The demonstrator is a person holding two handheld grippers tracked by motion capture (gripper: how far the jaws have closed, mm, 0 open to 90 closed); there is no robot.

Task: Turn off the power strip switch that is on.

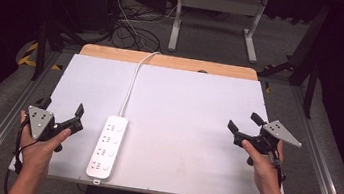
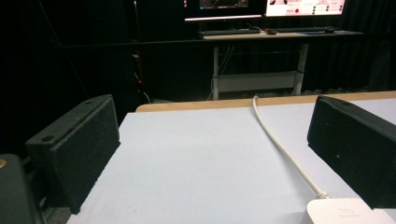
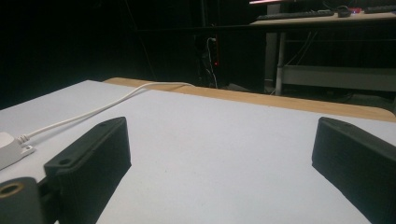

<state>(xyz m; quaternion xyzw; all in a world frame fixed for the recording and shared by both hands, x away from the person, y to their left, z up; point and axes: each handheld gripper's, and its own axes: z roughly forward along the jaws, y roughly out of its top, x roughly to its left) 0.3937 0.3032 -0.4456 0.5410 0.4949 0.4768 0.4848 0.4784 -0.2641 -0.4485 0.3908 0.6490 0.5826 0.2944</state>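
1. High view: a white power strip (image 1: 108, 146) lies on the white worktop (image 1: 188, 109), near its front edge and left of the middle, with its long side running away from the person. Its white cable (image 1: 131, 84) leads from the far end of the strip up over the wooden back edge of the worktop. The left tongs (image 1: 63, 111) sit at the worktop's left edge, just beside the strip but not touching it, jaws spread wide with nothing between them. The right tongs (image 1: 243, 122) are held over the right side of the worktop, well apart from the strip, also spread wide and empty.

2. Left gripper view: the two black jaws stand far apart over the bare worktop (image 2: 196, 158). A corner of the power strip (image 2: 343, 212) shows at the bottom right, close in front of the right-hand jaw, and the cable (image 2: 280, 144) runs away from it towards the back edge.

3. Right gripper view: the jaws stand wide over the empty worktop (image 3: 224, 140). The end of the power strip (image 3: 9, 149) shows at the far left edge, with its cable (image 3: 93, 111) curving off to the back.
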